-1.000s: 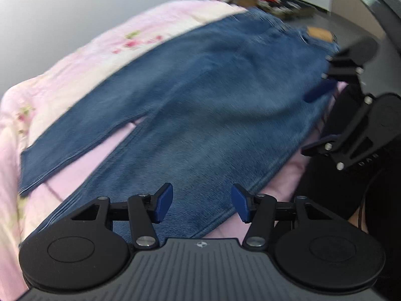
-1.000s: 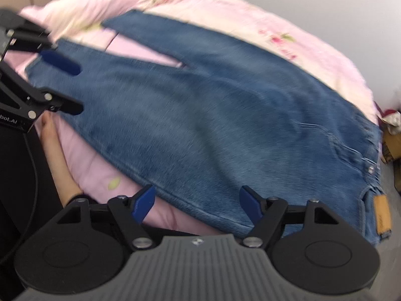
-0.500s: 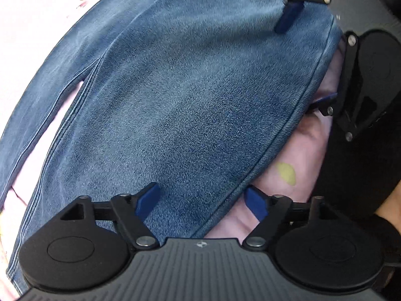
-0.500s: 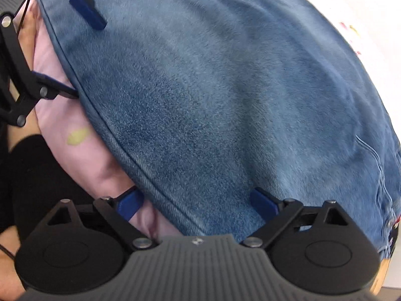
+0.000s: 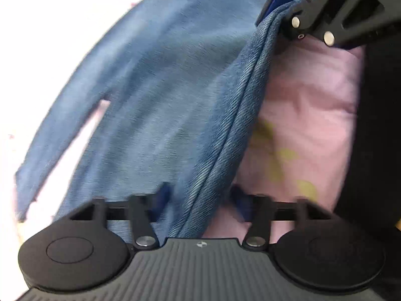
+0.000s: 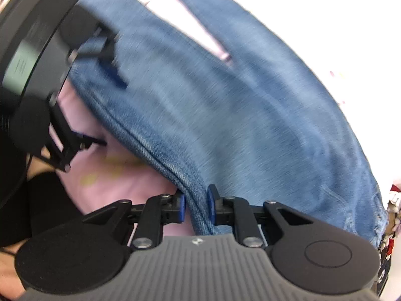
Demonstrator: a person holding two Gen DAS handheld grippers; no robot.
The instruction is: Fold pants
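Observation:
Blue jeans (image 5: 155, 95) lie spread on a pink bedspread (image 5: 305, 115); they also fill the right wrist view (image 6: 250, 115). My right gripper (image 6: 196, 204) is shut on the jeans' near side seam, lifting it into a ridge. It also shows top right in the left wrist view (image 5: 283, 5), pinching that seam. My left gripper (image 5: 200, 200) straddles the same seam further along, its blue pads still apart and blurred. It shows at the left of the right wrist view (image 6: 100, 95), jaws apart around the edge.
The pink bedspread (image 6: 120, 180) with yellow-green print lies bare beside the lifted seam. A person's dark sleeve (image 5: 376, 138) is close at the near side. The two legs split at the far side (image 6: 213, 42). Clutter sits at the far right (image 6: 393, 200).
Both grippers dropped onto the jeans' near edge. The right gripper closed on the seam and raised it. The left gripper's jaws narrowed around the seam.

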